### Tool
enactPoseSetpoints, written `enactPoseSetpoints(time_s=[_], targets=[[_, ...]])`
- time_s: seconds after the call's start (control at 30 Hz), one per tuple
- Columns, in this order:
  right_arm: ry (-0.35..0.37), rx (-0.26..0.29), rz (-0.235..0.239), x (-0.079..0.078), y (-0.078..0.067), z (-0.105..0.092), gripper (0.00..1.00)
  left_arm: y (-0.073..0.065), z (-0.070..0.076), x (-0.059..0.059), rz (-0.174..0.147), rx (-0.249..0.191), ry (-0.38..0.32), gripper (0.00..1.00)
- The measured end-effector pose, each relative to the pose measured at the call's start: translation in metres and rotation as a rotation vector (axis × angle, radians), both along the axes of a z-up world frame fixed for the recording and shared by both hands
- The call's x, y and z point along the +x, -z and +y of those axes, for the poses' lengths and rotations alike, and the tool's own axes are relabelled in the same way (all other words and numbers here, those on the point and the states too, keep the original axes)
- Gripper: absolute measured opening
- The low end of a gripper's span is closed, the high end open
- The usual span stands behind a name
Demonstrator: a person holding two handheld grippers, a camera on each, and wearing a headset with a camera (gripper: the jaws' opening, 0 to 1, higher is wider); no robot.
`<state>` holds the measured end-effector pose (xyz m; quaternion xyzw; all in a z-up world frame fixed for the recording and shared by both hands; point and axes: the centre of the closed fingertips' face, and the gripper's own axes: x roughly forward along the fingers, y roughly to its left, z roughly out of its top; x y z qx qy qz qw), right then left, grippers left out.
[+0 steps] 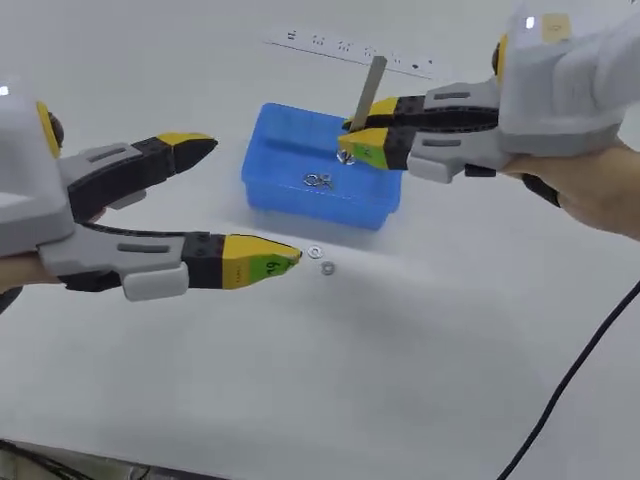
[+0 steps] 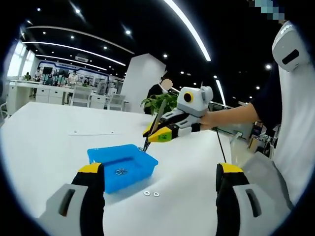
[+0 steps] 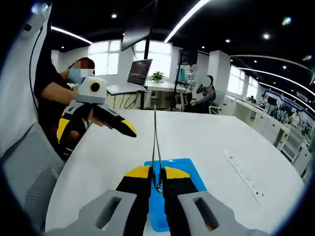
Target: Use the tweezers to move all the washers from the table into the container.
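Left gripper (image 1: pixel 255 200), nearest the headset, hovers over the near-left part of the table (image 1: pixel 400 350) with its jaws spread wide and nothing between them.

Right gripper (image 1: pixel 350 138), on the far-right side, is clenched on the tweezers (image 1: pixel 372 85), gripping them low on the shaft, just above the tips.

Container (image 1: pixel 320 212), a blue tray, sits toward the far edge of the table, just short of the power strip (image 1: pixel 350 50).

Progress, as I judge it: partly done. A small cluster of washers (image 1: pixel 318 180) already lies on the container floor. Two more (image 1: pixel 315 252) (image 1: pixel 328 267) lie side by side on the bare table just outside the container's near wall, close to my lower left jaw; these are left to move. A small grey glint at the tweezer tips may be another washer in the act of delivery, but it is too small to be sure.

Tweezers, orientation: the long axis stands close to upright, tilted a little. The tips point down into the container's far-right part. The closed end rises toward the far edge of the table. In the right gripper view the two blades run straight out from between my closed jaws, over the container.
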<state>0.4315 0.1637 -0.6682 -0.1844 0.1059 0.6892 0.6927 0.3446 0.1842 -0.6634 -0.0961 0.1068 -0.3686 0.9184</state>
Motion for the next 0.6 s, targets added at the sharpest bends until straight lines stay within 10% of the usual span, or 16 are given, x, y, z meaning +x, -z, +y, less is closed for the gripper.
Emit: enactPoseSetpoints(time_s=[0.6], targets=[[0.048, -0.083, 0.081, 0.052, 0.077, 0.015, 0.09, 0.016, 0.018, -0.003, 0.055, 0.059, -0.02, 0.99]])
